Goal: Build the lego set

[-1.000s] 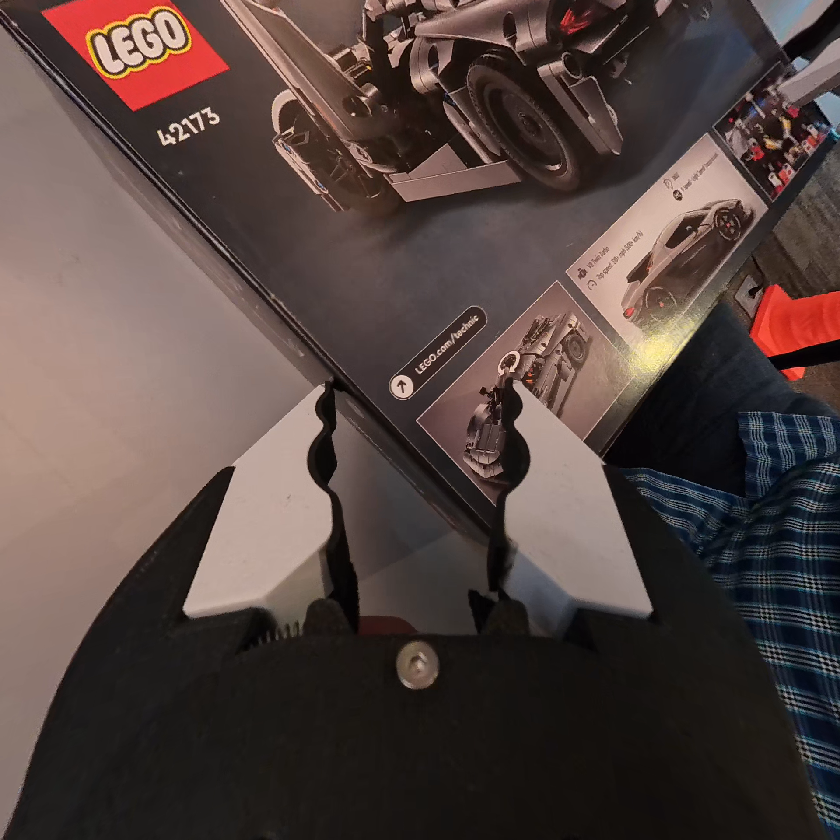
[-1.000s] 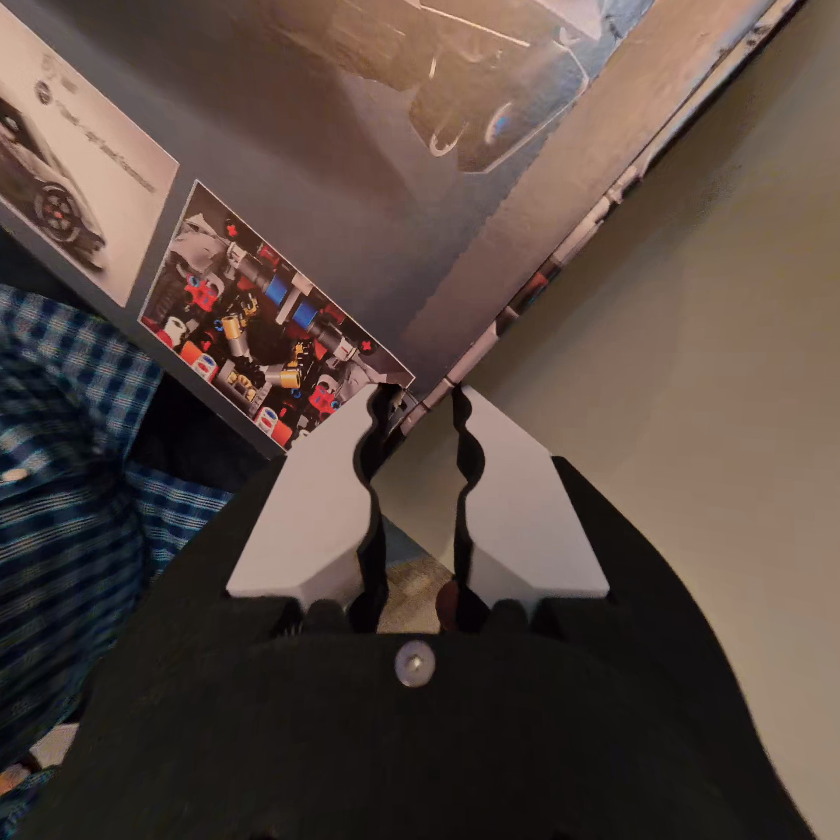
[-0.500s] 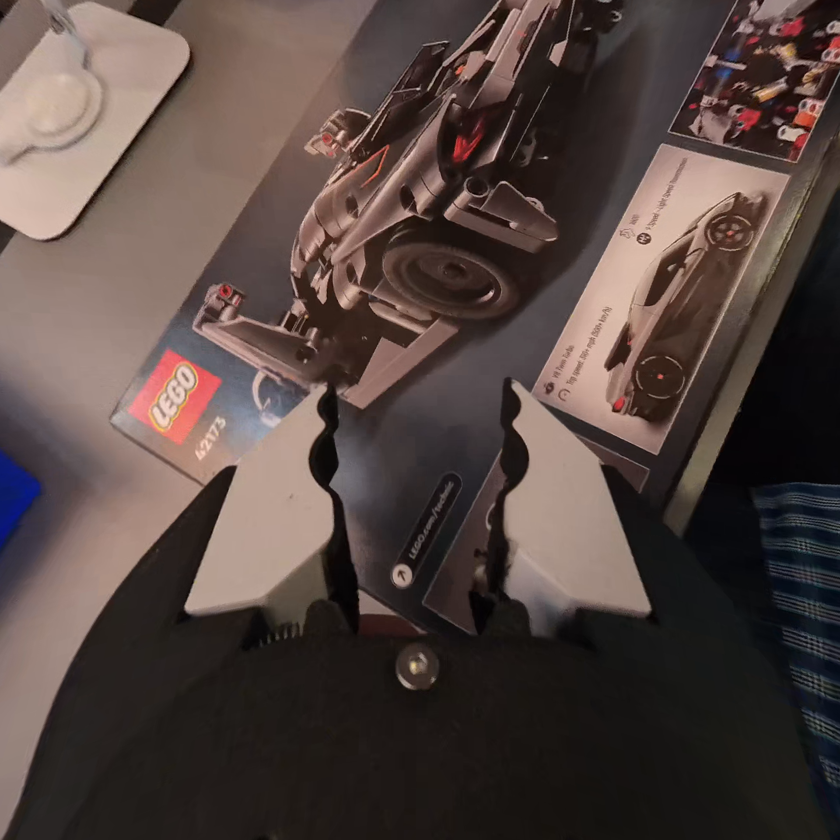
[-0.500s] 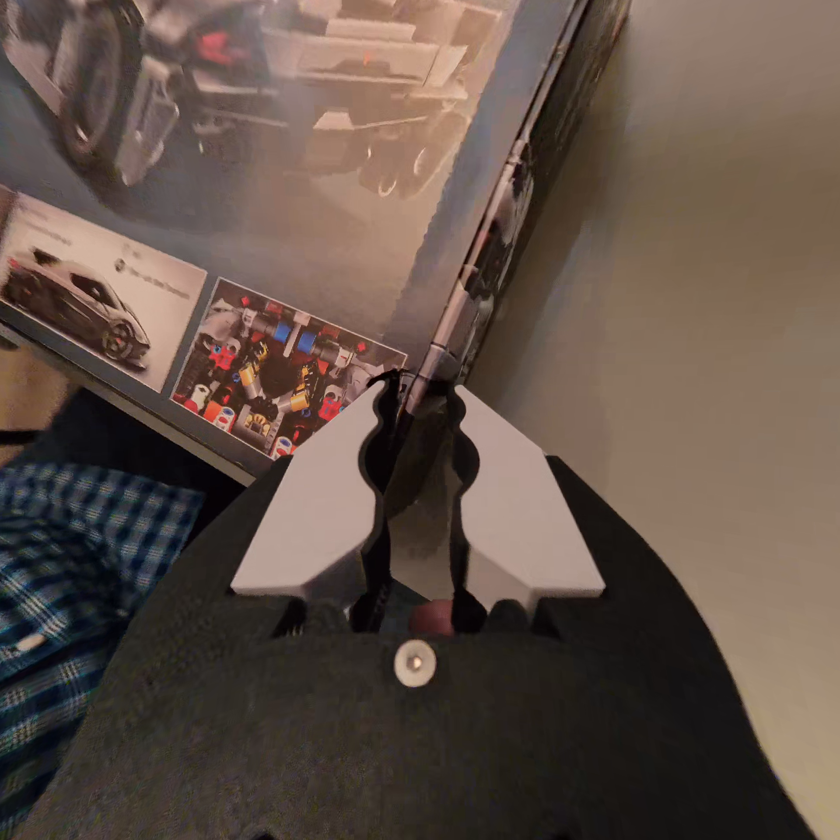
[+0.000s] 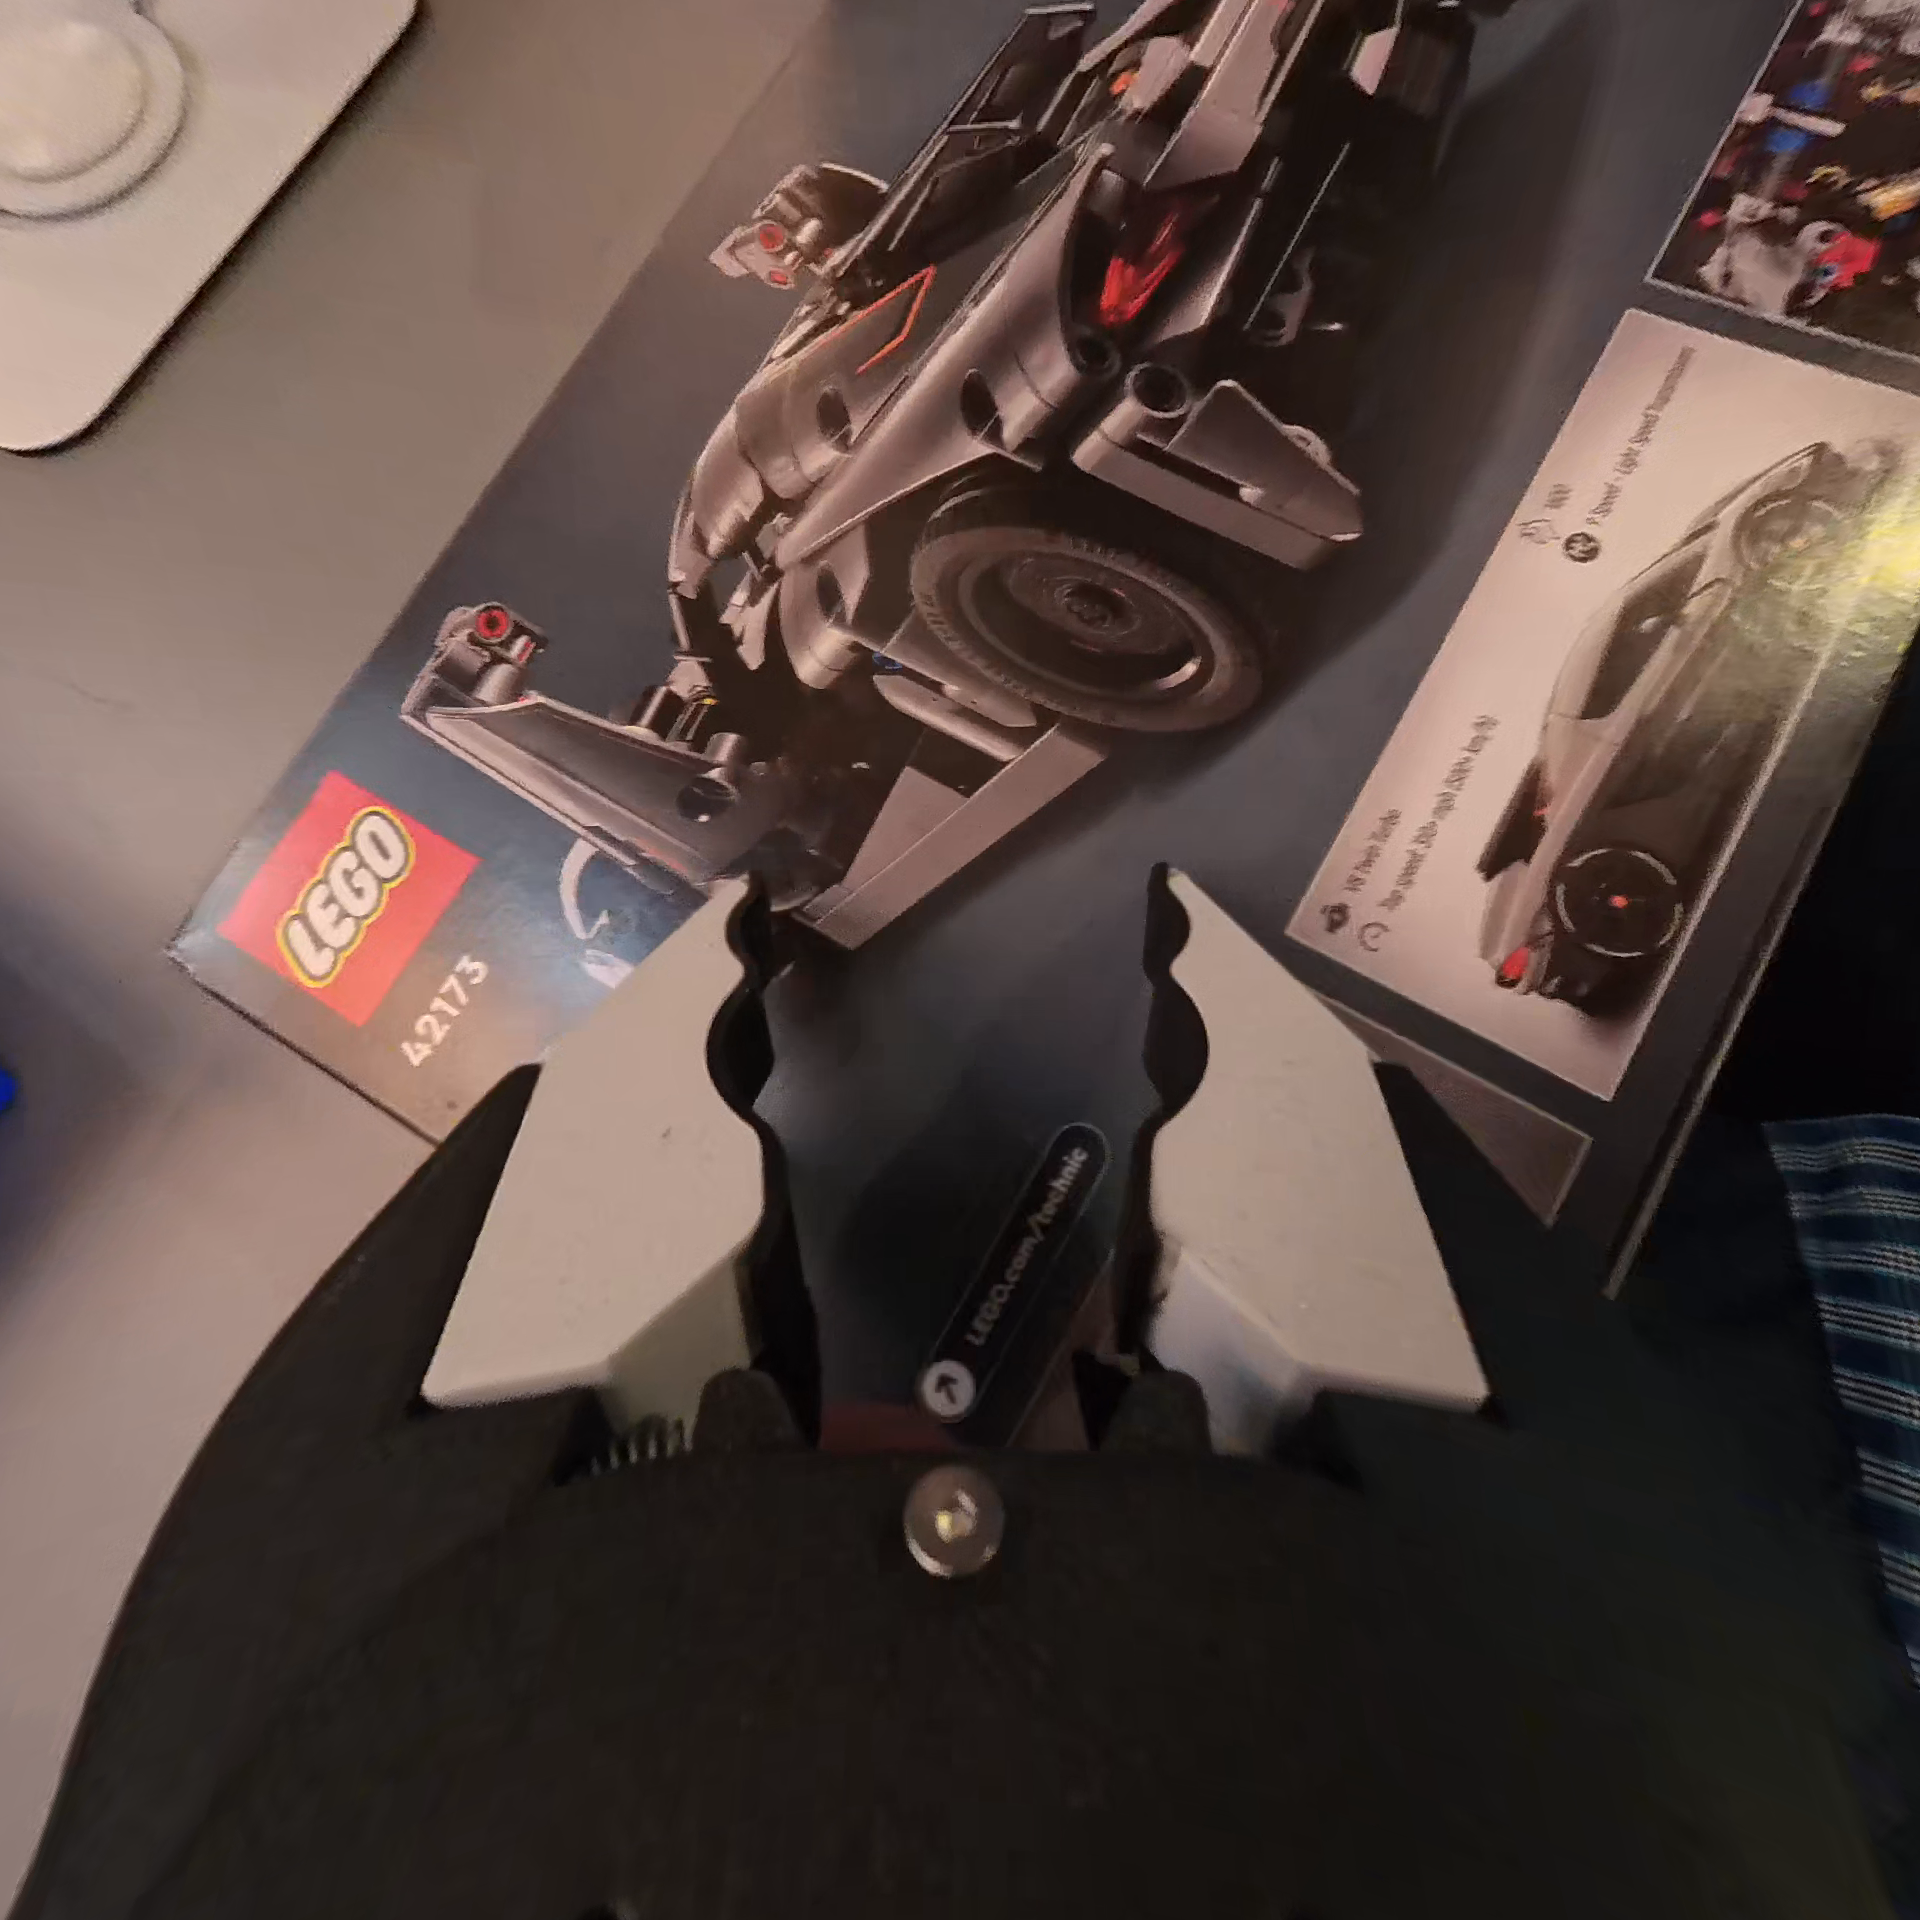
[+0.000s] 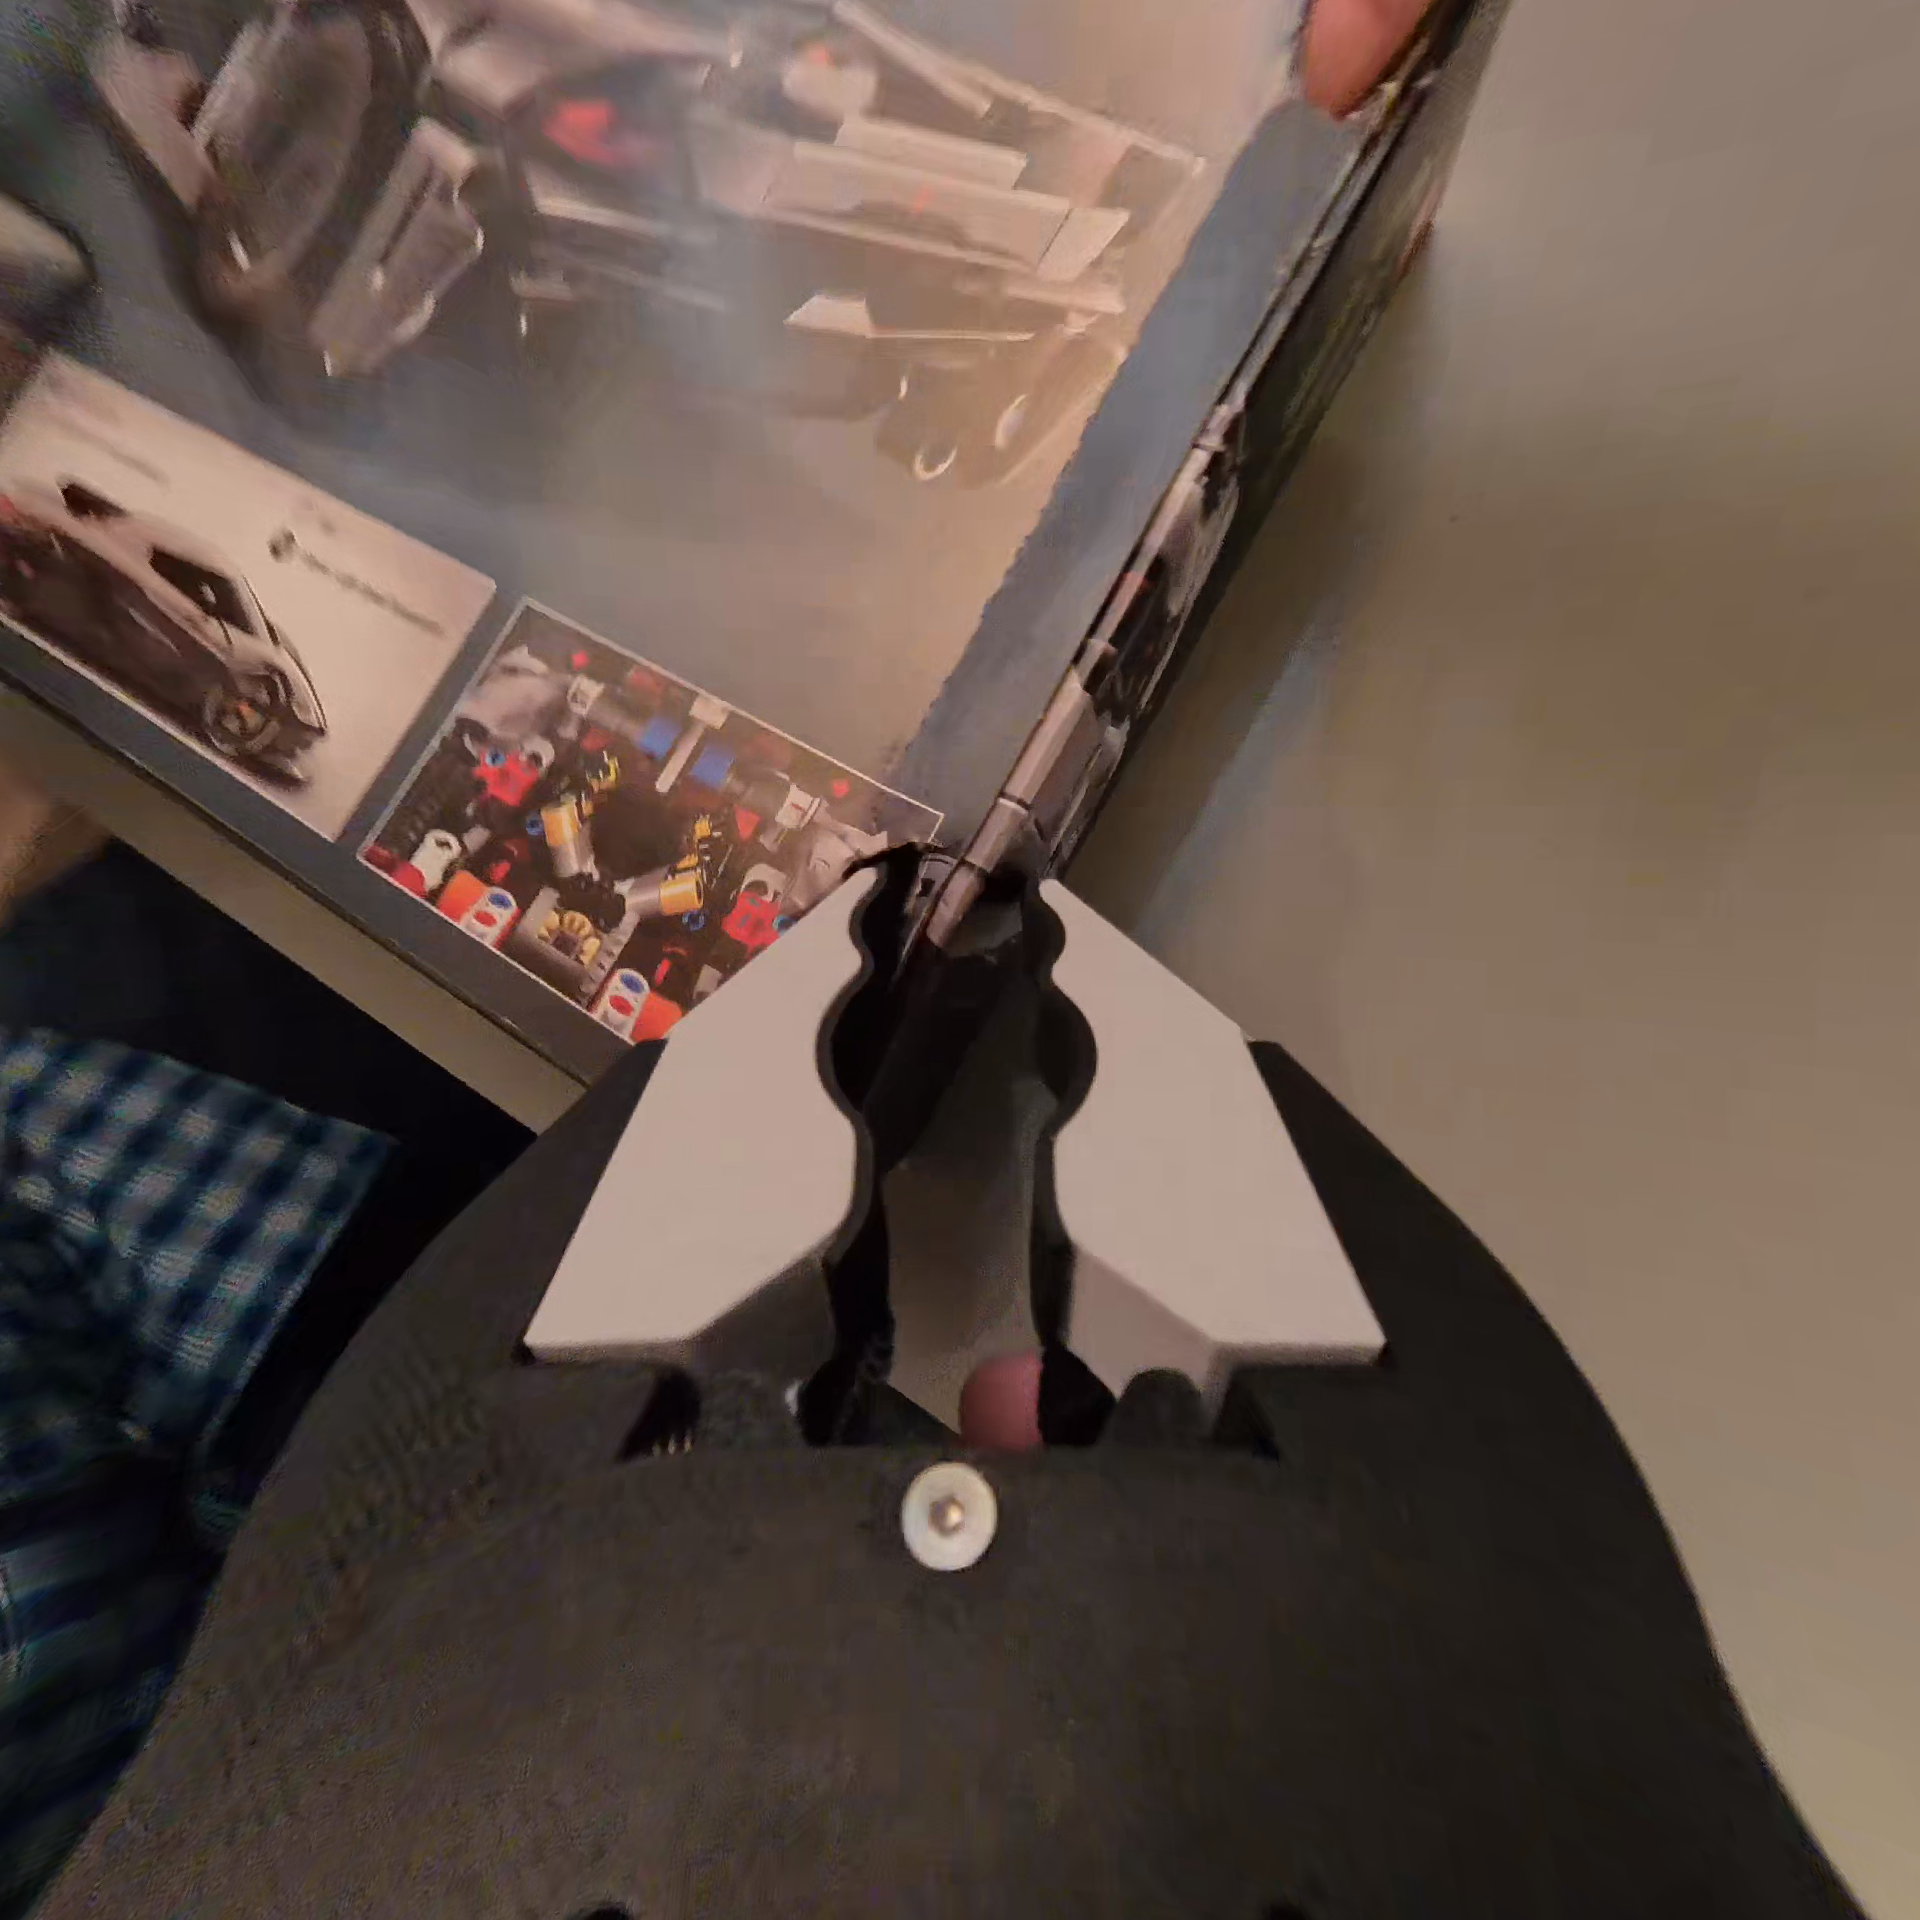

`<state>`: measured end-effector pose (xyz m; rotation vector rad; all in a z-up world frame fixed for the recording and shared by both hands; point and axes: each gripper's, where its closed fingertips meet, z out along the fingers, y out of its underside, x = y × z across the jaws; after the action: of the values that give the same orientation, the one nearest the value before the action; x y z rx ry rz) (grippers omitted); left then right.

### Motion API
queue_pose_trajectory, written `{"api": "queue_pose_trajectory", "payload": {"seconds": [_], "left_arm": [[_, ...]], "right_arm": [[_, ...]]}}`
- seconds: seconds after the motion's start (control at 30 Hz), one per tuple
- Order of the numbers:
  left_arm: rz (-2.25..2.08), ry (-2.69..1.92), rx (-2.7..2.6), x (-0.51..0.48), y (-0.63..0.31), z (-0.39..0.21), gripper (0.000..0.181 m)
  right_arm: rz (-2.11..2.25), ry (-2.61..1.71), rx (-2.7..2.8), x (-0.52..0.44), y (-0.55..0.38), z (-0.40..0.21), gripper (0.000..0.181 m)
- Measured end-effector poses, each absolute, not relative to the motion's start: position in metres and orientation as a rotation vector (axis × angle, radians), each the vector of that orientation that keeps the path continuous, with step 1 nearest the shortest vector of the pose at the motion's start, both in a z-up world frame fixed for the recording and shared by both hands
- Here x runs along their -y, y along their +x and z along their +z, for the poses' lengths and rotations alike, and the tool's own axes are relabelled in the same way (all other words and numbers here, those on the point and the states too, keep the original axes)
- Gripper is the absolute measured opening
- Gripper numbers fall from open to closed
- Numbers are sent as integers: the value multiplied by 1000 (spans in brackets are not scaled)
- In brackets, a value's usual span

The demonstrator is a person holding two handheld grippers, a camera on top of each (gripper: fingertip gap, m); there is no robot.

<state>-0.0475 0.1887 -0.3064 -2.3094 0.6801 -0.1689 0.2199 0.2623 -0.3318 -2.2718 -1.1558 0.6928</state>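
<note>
The dark lego box (image 5: 1039,987) with a grey car pictured on it lies on the grey table (image 5: 208,1299). My left gripper (image 5: 951,894) is open and empty and hovers over the box's near end; its white fingers (image 5: 623,1143) straddle bare box face. In the right wrist view the box (image 6: 727,520) fills the upper left, with its dark side wall showing. My right gripper (image 6: 961,873) has its jaws close together around the box's near right corner edge. A fingertip (image 6: 1351,52) rests on the box's far edge.
A white rounded pad (image 5: 208,208) with a clear round object on it sits at the far left of the table. A blue thing (image 5: 5,1081) peeks in at the left edge. A person's blue plaid shirt (image 5: 1849,1403) is at the right, and also shows in the right wrist view (image 6: 156,1195).
My left gripper has come up from the box's left corner to over the box top and stayed open. My right gripper has stayed on the box's corner edge while the box swung in its view.
</note>
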Motion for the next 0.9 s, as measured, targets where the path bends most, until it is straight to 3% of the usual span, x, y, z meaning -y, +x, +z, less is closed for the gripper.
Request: {"api": "queue_pose_trajectory", "payload": {"seconds": [0.07, 0.33, 0.57, 0.77, 0.9], "left_arm": [[-158, -2305, -694, -196, -53, -303, 71], [-121, -2252, -777, -261, -76, -286, 72], [-225, -2220, -967, -330, -35, -292, 68], [-636, -2379, -1169, -332, 21, -316, 64], [-654, -2420, -1231, -334, 29, -319, 73]], "right_arm": [[548, -2294, 1271, -263, 223, -335, 35], [249, -2258, 1597, -265, 223, -339, 26], [458, -2277, 1478, -262, 220, -339, 25], [456, -2261, 1417, -262, 219, -336, 22], [587, -2284, 1298, -263, 215, -335, 23]]}}
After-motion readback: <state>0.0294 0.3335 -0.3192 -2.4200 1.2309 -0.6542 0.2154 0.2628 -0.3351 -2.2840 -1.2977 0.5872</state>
